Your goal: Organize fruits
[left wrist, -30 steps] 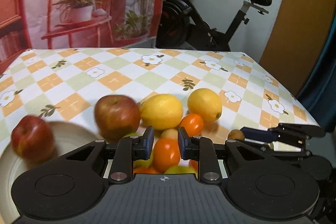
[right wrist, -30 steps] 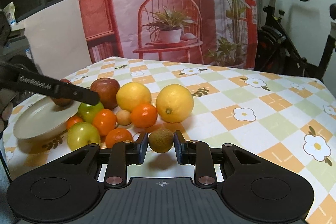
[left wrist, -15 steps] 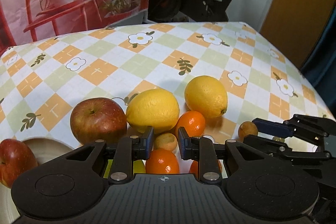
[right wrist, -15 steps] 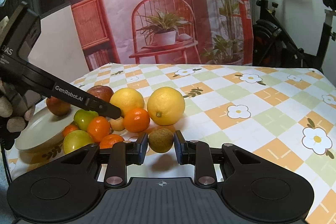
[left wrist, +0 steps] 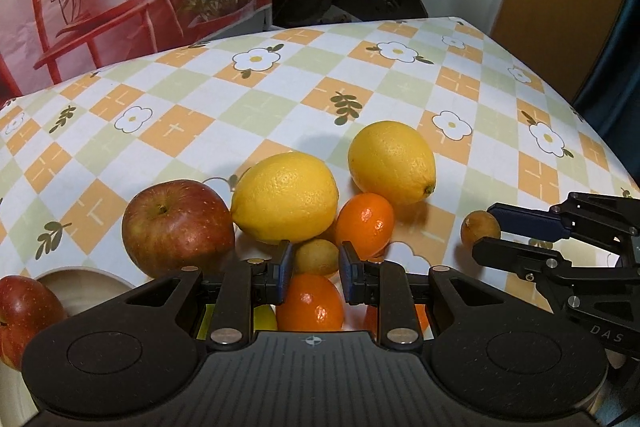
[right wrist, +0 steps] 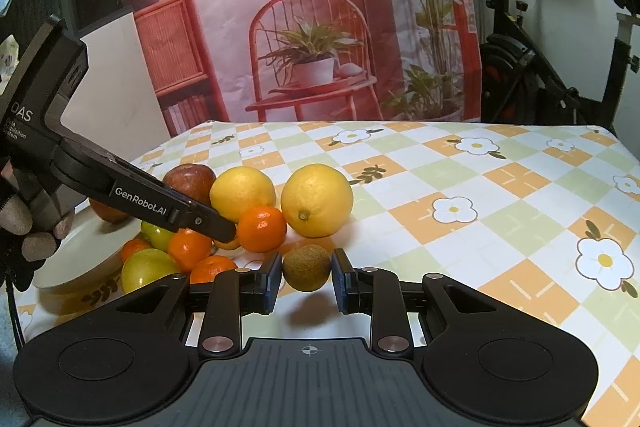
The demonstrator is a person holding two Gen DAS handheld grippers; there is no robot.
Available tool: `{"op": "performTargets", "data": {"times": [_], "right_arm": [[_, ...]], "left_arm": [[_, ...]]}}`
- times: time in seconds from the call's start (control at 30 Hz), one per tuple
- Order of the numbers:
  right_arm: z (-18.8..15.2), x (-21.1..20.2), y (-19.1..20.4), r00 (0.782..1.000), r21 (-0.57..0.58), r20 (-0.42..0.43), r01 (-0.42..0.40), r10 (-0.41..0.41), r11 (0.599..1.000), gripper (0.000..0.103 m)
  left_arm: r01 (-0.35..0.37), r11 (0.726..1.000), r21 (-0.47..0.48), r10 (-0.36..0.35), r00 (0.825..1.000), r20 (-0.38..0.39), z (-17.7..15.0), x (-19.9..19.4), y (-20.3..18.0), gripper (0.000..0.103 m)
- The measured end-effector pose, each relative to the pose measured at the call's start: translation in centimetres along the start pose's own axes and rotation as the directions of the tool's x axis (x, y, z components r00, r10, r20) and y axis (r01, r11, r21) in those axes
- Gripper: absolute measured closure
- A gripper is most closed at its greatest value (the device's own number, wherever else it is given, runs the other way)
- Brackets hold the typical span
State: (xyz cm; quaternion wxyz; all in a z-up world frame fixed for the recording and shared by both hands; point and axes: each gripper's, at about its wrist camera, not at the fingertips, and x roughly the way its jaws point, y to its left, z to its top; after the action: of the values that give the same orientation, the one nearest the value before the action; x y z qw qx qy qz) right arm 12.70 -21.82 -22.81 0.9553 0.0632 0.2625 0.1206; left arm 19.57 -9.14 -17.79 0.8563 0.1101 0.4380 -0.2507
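Pinching kiwi (right wrist: pixel 307 267), right gripper (right wrist: pixel 305 281); left gripper (left wrist: pixel 313 273) narrowed over small fruit (left wrist: pixel 316 257), lemons (left wrist: pixel 285 197) crowding ahead

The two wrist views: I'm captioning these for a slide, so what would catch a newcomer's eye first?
First, the two big yellow lemons mid-table on the checked flowered tablecloth, with small glossy orange tangerines heaped in front of them. Next, the small brown kiwi between the right gripper fingers. Left of the lemons lies a dark red apple; another sits on the cream plate.
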Motion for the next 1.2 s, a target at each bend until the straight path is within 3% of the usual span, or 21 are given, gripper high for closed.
{"op": "performTargets", "data": {"times": [0.43,0.5,0.6,0.73,0.83,1.2], "right_arm": [[-0.1,-0.1,0.0,1.0,0.008,0.003,0.0,0.0,1.0,0.078],[-0.2,-0.2,0.0,1.0,0.01,0.004,0.0,0.0,1.0,0.078],[-0.2,-0.2,-0.1,1.0,0.011,0.004,0.001,-0.002,1.0,0.078],[-0.3,-0.3,-0.1,1.0,0.003,0.0,0.003,-0.003,1.0,0.078],[-0.3,-0.4,-0.1,1.0,0.004,0.0,0.002,-0.002,1.0,0.078],[-0.2,-0.5,0.1,1.0,0.011,-0.001,-0.004,0.004,1.0,0.078]], "left_arm": [[-0.017,1.0,0.02,0.016,0.997,0.078,-0.8,-1.9,-0.8,0.081],[-0.014,1.0,0.018,0.012,0.995,0.095,-0.9,-2.5,-0.9,0.092],[-0.009,1.0,0.019,0.006,0.993,0.119,-0.9,-3.1,-1.0,0.093],[-0.011,1.0,0.021,0.009,0.996,0.088,-1.1,-2.3,-1.1,0.092],[-0.012,1.0,0.025,0.01,0.996,0.091,-1.3,-2.2,-0.9,0.091],[-0.013,0.999,0.049,0.01,0.999,0.051,-0.8,-1.2,-0.9,0.069]]}}
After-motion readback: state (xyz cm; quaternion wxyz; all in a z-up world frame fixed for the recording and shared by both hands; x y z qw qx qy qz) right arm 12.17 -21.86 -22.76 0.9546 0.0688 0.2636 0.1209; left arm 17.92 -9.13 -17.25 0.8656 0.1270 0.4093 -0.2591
